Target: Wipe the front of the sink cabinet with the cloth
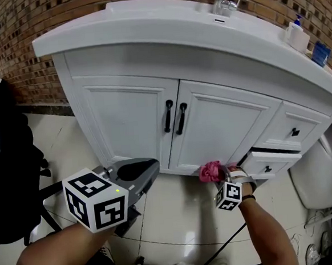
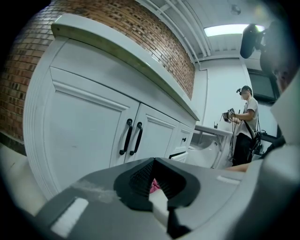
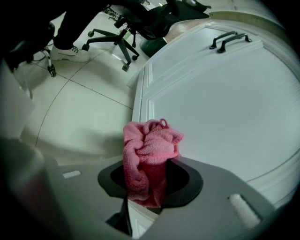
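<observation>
The white sink cabinet (image 1: pixel 222 124) has two doors with black handles (image 1: pixel 175 117) and drawers on the right. My right gripper (image 1: pixel 218 174) is shut on a bunched pink cloth (image 1: pixel 210 171) and presses it against the bottom edge of the right door. In the right gripper view the cloth (image 3: pixel 150 154) bulges out of the gripper (image 3: pixel 152 185) against the white door panel (image 3: pixel 225 108). My left gripper (image 1: pixel 140 170) hangs low and left, away from the cabinet, jaws together and holding nothing. The left gripper view looks over the gripper (image 2: pixel 154 180) at the doors (image 2: pixel 84 136).
A lower drawer (image 1: pixel 274 160) stands slightly open beside the cloth. A faucet (image 1: pixel 224 3), soap bottle (image 1: pixel 297 36) and blue item (image 1: pixel 320 53) sit on the countertop. A black office chair (image 1: pixel 9 170) stands left, a white fixture (image 1: pixel 321 179) right. A person (image 2: pixel 243 124) stands in the background.
</observation>
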Available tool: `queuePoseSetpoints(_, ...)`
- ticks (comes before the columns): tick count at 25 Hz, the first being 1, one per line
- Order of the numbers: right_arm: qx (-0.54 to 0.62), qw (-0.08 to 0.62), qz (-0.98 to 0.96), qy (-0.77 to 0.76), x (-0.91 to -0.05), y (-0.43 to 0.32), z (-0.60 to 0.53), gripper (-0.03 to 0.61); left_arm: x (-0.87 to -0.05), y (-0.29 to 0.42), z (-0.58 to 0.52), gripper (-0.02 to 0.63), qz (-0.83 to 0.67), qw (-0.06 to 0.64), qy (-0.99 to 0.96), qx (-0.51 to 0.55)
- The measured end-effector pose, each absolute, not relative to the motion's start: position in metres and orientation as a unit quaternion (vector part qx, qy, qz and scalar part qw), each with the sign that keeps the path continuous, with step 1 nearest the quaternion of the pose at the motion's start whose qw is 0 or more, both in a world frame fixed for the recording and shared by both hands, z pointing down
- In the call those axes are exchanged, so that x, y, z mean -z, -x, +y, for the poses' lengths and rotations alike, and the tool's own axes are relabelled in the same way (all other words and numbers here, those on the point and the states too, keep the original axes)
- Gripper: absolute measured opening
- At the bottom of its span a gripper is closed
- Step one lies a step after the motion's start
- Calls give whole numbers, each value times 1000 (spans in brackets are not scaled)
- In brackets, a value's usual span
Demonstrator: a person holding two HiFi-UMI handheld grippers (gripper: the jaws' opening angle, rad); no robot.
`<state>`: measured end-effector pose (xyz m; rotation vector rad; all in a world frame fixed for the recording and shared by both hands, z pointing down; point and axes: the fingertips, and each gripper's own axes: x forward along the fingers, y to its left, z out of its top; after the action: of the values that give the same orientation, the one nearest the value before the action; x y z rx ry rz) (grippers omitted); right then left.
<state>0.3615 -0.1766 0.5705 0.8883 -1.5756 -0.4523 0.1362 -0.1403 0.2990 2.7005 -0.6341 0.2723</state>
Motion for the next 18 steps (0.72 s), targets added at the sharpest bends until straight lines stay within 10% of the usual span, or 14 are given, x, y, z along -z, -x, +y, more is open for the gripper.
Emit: queuePoseSetpoints(18, 403, 391, -602, -568, -231, -284, -176, 144, -280, -98, -139, 3, -217, 171, -959, -69)
